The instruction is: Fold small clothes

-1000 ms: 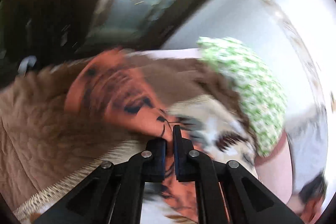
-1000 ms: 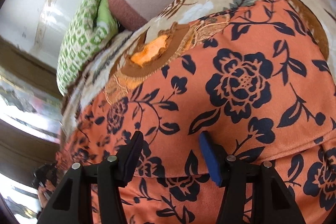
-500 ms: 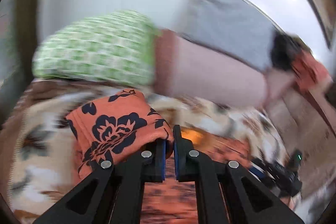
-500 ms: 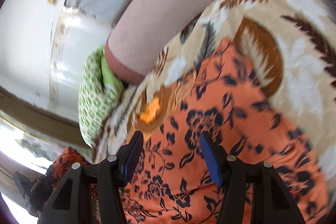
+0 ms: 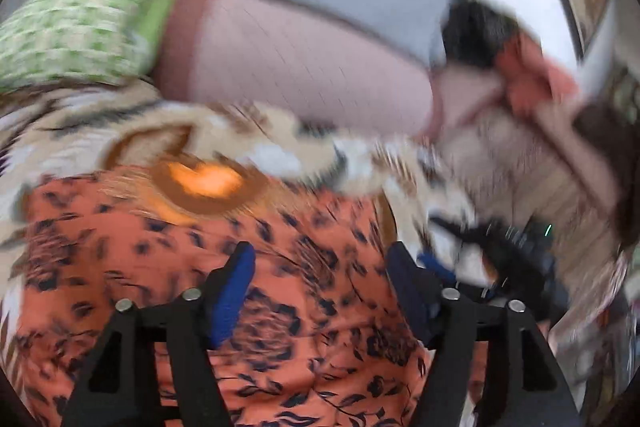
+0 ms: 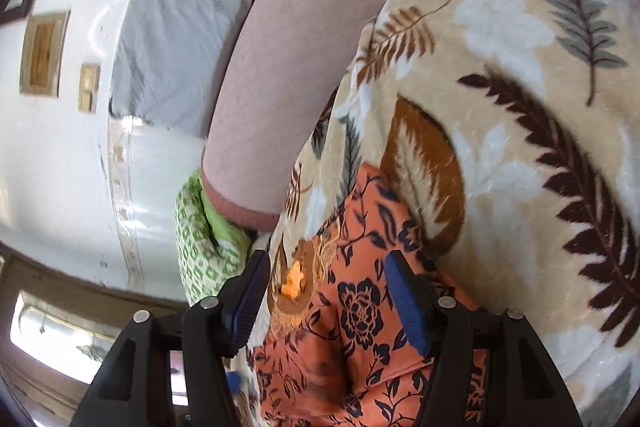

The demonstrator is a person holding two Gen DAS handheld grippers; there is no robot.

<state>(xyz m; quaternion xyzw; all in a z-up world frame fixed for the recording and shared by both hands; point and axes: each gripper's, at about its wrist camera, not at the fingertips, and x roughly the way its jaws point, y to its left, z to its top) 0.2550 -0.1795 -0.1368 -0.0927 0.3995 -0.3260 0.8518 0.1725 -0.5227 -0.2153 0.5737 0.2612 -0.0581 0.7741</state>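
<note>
An orange garment with a dark floral print [image 5: 304, 327] lies on a beige leaf-patterned blanket [image 5: 80, 147]. It has a brown embroidered neckline with an orange patch [image 5: 204, 179]. My left gripper [image 5: 320, 267] is open just above the garment, holding nothing. In the right wrist view the same garment [image 6: 360, 307] lies folded on the blanket [image 6: 520, 107]. My right gripper [image 6: 324, 279] is open above it, near the neckline patch [image 6: 294, 281]. The right gripper also shows at the right of the left wrist view [image 5: 516, 259].
A pink quilted bolster [image 6: 296, 67] lies along the blanket's far edge, with a green patterned cushion [image 6: 200, 247] at its end and a grey pillow [image 6: 180, 27] behind. A white wall [image 6: 60, 167] stands beyond. The left wrist view is motion-blurred.
My left gripper carried a flap of the garment across, then opened and let it go; the garment now lies folded. My right gripper pulled back from the garment and stayed open.
</note>
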